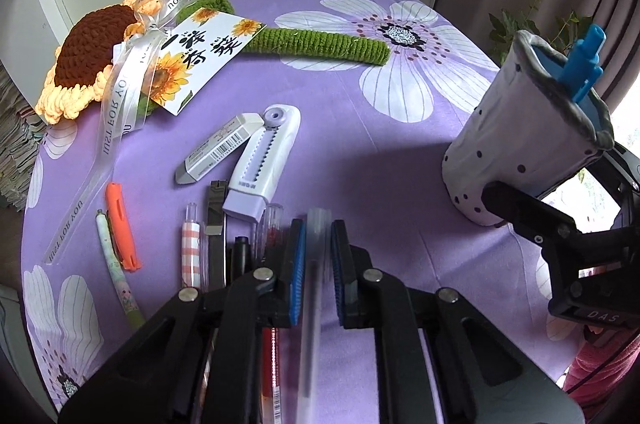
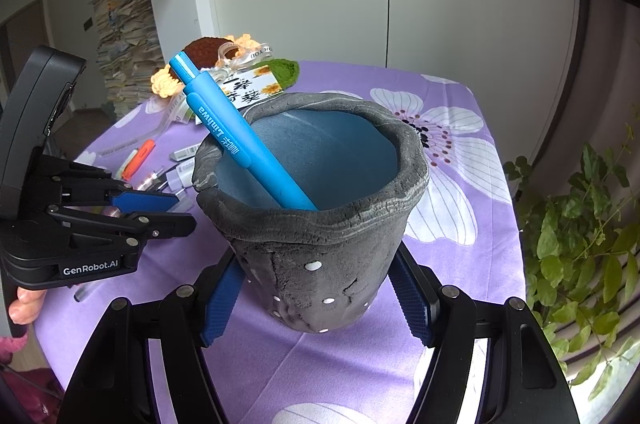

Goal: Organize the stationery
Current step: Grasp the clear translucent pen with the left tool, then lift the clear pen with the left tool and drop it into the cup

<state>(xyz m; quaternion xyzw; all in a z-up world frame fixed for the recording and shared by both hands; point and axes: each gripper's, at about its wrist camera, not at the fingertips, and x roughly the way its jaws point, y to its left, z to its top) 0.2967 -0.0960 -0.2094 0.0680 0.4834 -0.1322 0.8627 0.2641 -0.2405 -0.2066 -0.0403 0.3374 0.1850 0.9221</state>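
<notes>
My left gripper (image 1: 318, 224) has its blue-padded jaws around a clear pen (image 1: 314, 264) that runs back between them; the pads look slightly apart from it. It hovers over a row of pens on the purple cloth: a red-ink pen (image 1: 272, 236), a pink checked pen (image 1: 190, 248), a black pen (image 1: 242, 252). My right gripper (image 2: 316, 280) is shut on a grey dotted pen pot (image 2: 316, 224), tilted off upright, with a blue pen (image 2: 240, 132) standing in it. The pot also shows in the left wrist view (image 1: 524, 140).
An orange highlighter (image 1: 122, 224), a green patterned pen (image 1: 120, 272), a grey eraser (image 1: 220, 148) and a lilac-white utility cutter (image 1: 264, 160) lie on the flowered cloth (image 1: 360, 152). A crochet sunflower (image 1: 100, 52) with card and ribbon lies at the back left. A potted plant (image 2: 580, 244) stands right.
</notes>
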